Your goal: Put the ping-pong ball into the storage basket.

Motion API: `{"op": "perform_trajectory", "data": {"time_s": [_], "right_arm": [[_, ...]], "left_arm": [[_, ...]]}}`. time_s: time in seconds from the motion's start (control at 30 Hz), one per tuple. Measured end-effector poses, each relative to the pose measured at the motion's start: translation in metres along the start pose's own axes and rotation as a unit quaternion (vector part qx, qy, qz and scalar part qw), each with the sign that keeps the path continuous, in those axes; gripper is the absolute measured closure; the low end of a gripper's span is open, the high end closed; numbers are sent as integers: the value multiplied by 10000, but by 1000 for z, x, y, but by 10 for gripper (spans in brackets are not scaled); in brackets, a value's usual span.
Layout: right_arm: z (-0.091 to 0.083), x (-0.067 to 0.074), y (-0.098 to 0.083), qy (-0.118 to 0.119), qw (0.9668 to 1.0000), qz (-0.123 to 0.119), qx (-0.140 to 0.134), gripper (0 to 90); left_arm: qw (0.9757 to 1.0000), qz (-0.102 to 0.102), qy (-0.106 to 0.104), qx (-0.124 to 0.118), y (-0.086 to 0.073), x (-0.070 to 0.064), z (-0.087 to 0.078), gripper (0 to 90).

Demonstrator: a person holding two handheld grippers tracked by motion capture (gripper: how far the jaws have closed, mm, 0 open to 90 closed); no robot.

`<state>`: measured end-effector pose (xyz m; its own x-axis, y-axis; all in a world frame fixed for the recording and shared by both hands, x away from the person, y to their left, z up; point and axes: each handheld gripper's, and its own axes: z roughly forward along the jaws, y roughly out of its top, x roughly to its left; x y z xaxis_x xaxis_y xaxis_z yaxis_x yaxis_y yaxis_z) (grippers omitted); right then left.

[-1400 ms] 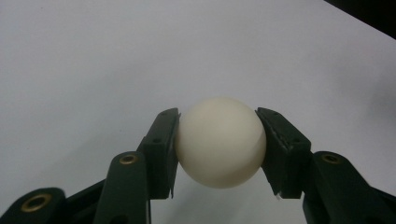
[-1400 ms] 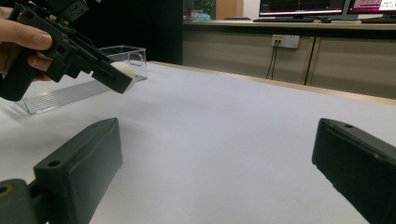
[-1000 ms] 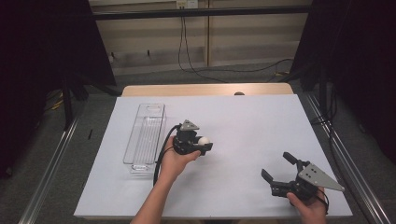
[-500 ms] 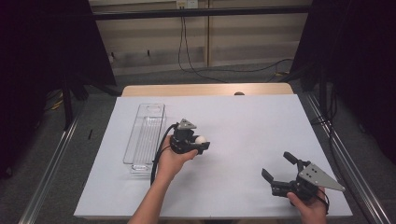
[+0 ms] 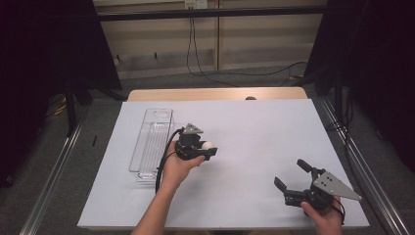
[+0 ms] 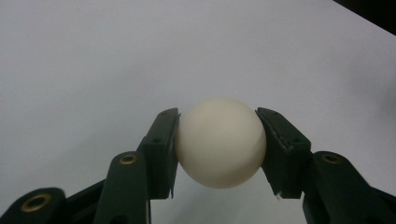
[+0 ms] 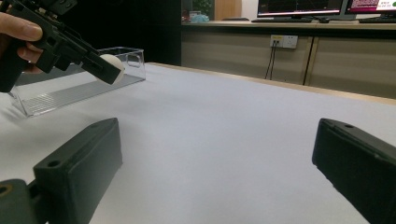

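White paper covers the counter (image 5: 254, 127) under dim studio light, black drapes at both sides of the frame and a cabled wall panel behind. At centre left of the high view, my left hand-held gripper (image 5: 208, 148) pinches a small cream-white ball (image 5: 209, 145), raised off the sheet; in the left gripper view the ball (image 6: 219, 142) sits squarely between the two black pads (image 6: 163, 149), matte, smooth and unmarked, round with no seam I can make out. Just left of that gripper in the frame lies a clear plastic tray (image 5: 151, 142), long and narrow, its long axis running from the near edge of the counter toward the far one, its floor ribbed and bare. The ball hangs just beside the tray's right wall, so I judge the coming move a short carry leftward over that wall, and the left hand is plainly the nearer one. At lower right, my right hand-held gripper (image 5: 291, 174) rests near the sheet with jaws spread wide and nothing between them, well apart from ball and tray; its own view catches the ball (image 7: 113, 67) at upper left, in front of the tray (image 7: 74, 91).
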<state>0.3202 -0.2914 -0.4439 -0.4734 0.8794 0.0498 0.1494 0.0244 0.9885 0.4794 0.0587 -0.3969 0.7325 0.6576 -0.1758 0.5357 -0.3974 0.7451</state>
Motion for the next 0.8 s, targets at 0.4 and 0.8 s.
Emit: {"op": "perform_trajectory", "data": {"time_s": [0.4, 0.8], "right_arm": [[0, 0, 0, 26, 10000, -39, -3, 11], [-1, -1, 0, 8, 10000, -37, 8, 11]], "left_arm": [[9999, -107, 78, 29, 2, 3, -4, 513], [9999, -113, 95, 64, 3, 8, -6, 512]]}}
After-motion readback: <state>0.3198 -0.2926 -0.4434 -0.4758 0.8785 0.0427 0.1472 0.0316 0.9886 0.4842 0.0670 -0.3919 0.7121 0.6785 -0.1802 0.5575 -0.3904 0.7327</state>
